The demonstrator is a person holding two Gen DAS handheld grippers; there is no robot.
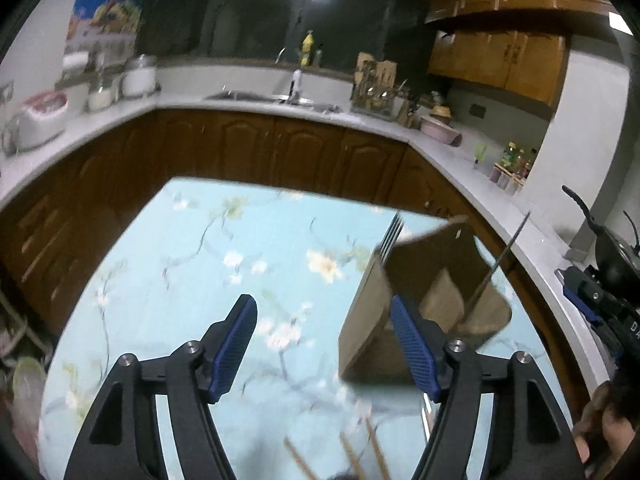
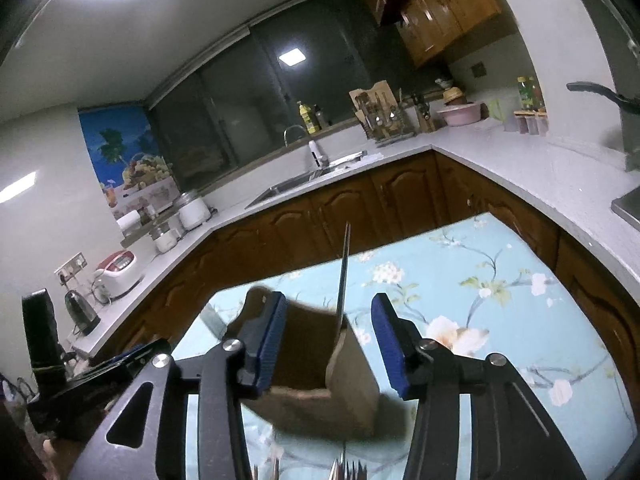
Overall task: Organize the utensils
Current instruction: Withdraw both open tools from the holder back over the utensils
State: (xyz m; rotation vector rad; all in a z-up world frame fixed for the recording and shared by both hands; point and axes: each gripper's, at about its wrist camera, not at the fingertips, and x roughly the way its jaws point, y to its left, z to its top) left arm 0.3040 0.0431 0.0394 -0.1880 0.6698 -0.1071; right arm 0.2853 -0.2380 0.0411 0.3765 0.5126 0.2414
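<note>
A brown cardboard box [image 1: 372,328] stands open-topped on the blue floral tablecloth [image 1: 224,264]. A fork [image 1: 390,236] and a thin metal utensil [image 1: 500,260] stick up out of it. My left gripper [image 1: 324,344] is open and empty, just left of the box, its right finger against the box side. Wooden chopsticks [image 1: 360,458] lie on the cloth near the bottom edge. In the right wrist view the box [image 2: 344,380] sits between the fingers of my open right gripper [image 2: 328,344], with the thin utensil [image 2: 343,272] standing upright in it. Utensil tips [image 2: 348,470] show at the bottom edge.
A white counter [image 1: 256,108] with brown cabinets wraps around the table, holding a sink [image 2: 296,184], a utensil rack [image 1: 374,88], jars, a rice cooker [image 1: 36,116], a kettle [image 2: 80,312] and a black pan [image 1: 612,252]. My right gripper's body [image 1: 600,304] shows at the right.
</note>
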